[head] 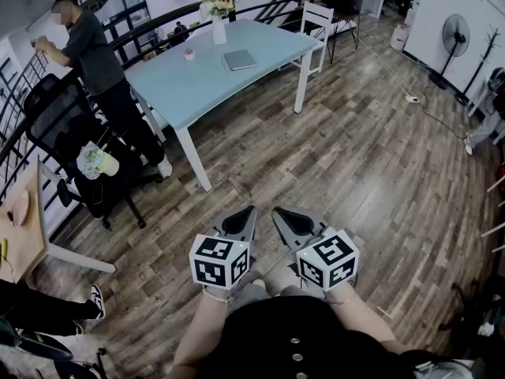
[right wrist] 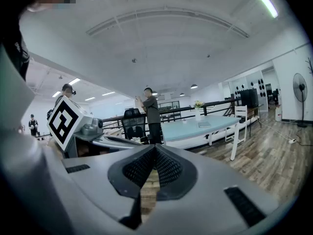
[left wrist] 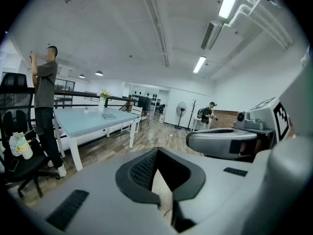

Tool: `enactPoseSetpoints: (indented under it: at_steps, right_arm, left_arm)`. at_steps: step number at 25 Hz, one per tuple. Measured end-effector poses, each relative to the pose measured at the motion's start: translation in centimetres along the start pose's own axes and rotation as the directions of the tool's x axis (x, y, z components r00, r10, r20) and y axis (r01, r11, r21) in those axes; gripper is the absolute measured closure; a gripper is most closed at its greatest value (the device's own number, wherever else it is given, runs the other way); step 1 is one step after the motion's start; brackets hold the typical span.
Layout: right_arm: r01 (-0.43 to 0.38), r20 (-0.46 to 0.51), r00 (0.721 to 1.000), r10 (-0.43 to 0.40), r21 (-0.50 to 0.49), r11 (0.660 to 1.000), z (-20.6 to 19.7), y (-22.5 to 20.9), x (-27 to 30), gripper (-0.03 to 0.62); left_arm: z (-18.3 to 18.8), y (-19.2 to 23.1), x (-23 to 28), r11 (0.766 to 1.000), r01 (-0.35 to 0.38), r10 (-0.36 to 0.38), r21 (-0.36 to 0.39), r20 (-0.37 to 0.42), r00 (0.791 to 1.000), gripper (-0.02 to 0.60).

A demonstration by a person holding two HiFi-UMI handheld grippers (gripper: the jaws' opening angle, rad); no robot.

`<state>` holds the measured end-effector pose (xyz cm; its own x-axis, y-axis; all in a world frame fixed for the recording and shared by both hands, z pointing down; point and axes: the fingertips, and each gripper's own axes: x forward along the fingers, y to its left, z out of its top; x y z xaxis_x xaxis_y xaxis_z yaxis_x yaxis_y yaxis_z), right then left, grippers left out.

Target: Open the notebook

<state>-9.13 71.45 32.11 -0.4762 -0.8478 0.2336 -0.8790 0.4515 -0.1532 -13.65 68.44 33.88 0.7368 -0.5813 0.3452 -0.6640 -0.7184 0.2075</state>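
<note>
Bright, even light from ceiling strip lamps (left wrist: 228,1). Strong fisheye bending and dark vignetted corners in every view; the closest foreground looks slightly soft.

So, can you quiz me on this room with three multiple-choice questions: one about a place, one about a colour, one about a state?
1. Where does the flat grey notebook lie?
A. on the wooden floor
B. on the pale blue table with white legs
C. on a black office chair

2. What colour is the tall vase holding the flowers?
A. white
B. red
C. black

3. What state is the notebook in?
A. lying open
B. lying closed
C. standing on edge

Answers: 1 B, it rests on the tabletop near the vase. 2 A, the vase is plainly white. 3 B, only its flat cover shows, no pages.
</note>
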Motion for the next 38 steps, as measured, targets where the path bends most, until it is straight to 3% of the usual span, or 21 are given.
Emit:
enactPoseSetpoints:
  at_steps: [17,27,32,35,38]
  right_arm:
    - [0.016,0.015,1.0,-0.017,0.053,0.998,0.5,-0.5,1.8,0.594]
    - [-0.04,0.039,0.999,0.036,0.093,0.995,0.5,0.2,2.9,0.591]
    - [-0.011,0.018,1.0,0.01,0.096,0.995,-0.3,0.1,3.7,0.591]
    - [0.001,0.011,1.0,-0.002,0.105,0.994,-0.8,0.0,4.4,0.591]
    - [0.019,0.01,1.0,-0.02,0.113,0.993,-1.0,-0.1,5.2,0.591]
  left_arm:
    - [0.7,0.9,0.4,0.999,0.042,-0.042,-0.005,0.016,0.999,0.565]
    - [1.4,1.9,0.1,0.995,0.099,-0.1,0.015,0.069,0.993,0.563]
    - [0.9,4.0,0.4,0.997,0.023,-0.026,0.072,0.036,0.999,0.561]
    - [0.9,5.1,0.4,0.996,0.017,-0.02,0.084,0.035,0.999,0.559]
    - [0.9,6.0,0.4,0.996,0.025,-0.028,0.09,0.022,0.999,0.476]
